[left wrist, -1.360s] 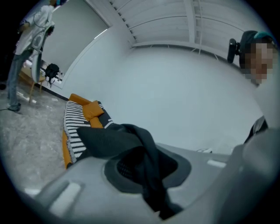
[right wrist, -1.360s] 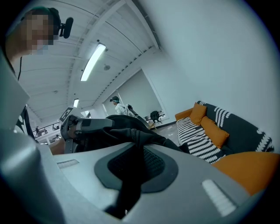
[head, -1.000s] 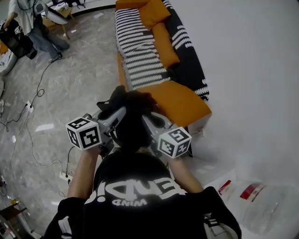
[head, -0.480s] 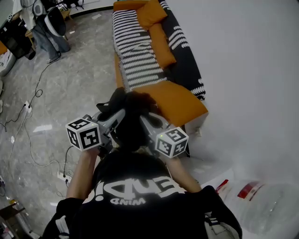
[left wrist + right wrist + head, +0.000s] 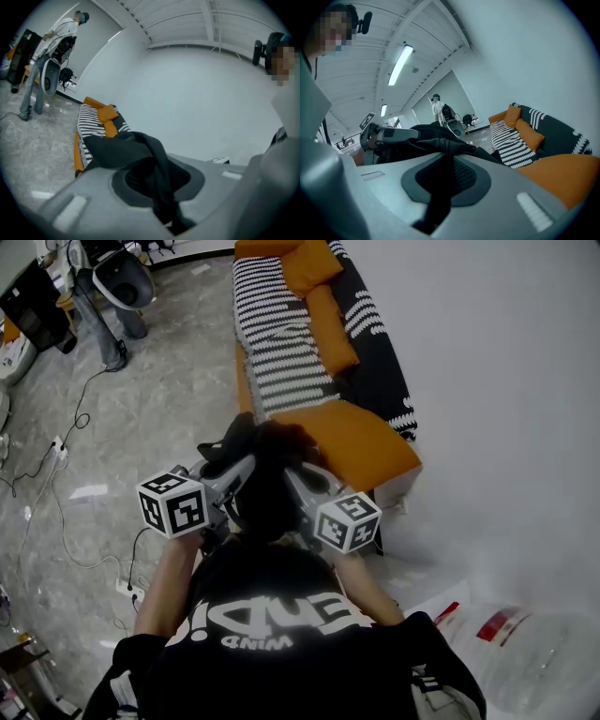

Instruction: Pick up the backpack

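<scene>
Head view has you holding the black backpack (image 5: 265,491) up between both hands, just before the orange sofa (image 5: 354,442), your left gripper (image 5: 239,474) and right gripper (image 5: 298,482) each pinched tight on its dark fabric.

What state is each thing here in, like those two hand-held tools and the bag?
Left tool: shut on the black fabric backpack.
Right tool: shut on the backpack too.
Backpack: held up between both tools.
Black-and-white striped blanket: spread over the orange sofa.
</scene>
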`<act>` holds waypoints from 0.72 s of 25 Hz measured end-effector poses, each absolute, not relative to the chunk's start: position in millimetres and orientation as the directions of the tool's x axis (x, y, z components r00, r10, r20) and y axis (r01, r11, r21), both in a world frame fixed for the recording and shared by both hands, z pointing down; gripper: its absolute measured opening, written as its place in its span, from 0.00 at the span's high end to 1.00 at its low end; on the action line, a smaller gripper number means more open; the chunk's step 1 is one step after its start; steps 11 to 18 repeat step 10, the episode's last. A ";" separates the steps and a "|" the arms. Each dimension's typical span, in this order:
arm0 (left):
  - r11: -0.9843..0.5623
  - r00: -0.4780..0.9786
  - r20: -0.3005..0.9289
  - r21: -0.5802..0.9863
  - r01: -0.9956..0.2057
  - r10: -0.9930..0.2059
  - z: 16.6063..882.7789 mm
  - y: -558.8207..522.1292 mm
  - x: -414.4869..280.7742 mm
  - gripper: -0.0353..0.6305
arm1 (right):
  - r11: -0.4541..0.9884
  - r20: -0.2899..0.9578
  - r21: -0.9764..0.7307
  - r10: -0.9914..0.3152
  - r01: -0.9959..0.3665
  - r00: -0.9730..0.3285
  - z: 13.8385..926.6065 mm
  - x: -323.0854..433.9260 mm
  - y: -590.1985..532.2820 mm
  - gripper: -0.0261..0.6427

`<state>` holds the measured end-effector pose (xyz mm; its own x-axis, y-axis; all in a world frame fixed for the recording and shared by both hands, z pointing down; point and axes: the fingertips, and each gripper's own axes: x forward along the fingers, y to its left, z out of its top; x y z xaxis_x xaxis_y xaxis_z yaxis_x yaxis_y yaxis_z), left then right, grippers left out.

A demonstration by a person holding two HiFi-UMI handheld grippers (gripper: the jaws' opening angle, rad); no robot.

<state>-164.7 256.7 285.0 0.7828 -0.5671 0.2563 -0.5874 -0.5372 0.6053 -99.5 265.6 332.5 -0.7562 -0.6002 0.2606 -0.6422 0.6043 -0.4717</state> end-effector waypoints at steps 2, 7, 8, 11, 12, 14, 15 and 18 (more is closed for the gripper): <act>-0.535 0.782 0.260 0.606 -0.589 -0.567 286.4 257.0 -166.2 0.86 | 0.602 0.263 -0.474 -0.600 -0.643 -0.756 333.6 -100.7 265.5 0.93; -0.534 0.782 0.258 0.608 -0.587 -0.567 286.5 257.9 -172.6 0.86 | 0.605 0.261 -0.479 -0.593 -0.636 -0.761 333.1 -107.0 265.4 0.92; -0.533 0.782 0.257 0.609 -0.587 -0.568 286.6 257.9 -174.8 0.86 | 0.607 0.260 -0.479 -0.591 -0.634 -0.763 332.9 -109.0 265.3 0.92; -0.529 0.780 0.254 0.613 -0.587 -0.572 286.9 257.7 -179.1 0.86 | 0.611 0.260 -0.478 -0.587 -0.630 -0.767 332.6 -113.1 264.9 0.92; -0.529 0.780 0.254 0.613 -0.587 -0.572 286.9 257.7 -179.1 0.86 | 0.611 0.260 -0.478 -0.587 -0.630 -0.767 332.6 -113.1 264.9 0.92; -0.529 0.780 0.254 0.613 -0.587 -0.572 286.9 257.7 -179.1 0.86 | 0.611 0.260 -0.478 -0.587 -0.630 -0.767 332.6 -113.1 264.9 0.92; -0.529 0.780 0.254 0.613 -0.587 -0.572 286.9 257.7 -179.1 0.86 | 0.611 0.260 -0.478 -0.587 -0.630 -0.767 332.6 -113.1 264.9 0.92; -0.529 0.780 0.254 0.613 -0.587 -0.572 286.9 257.7 -179.1 0.86 | 0.611 0.260 -0.478 -0.587 -0.630 -0.767 332.6 -113.1 264.9 0.92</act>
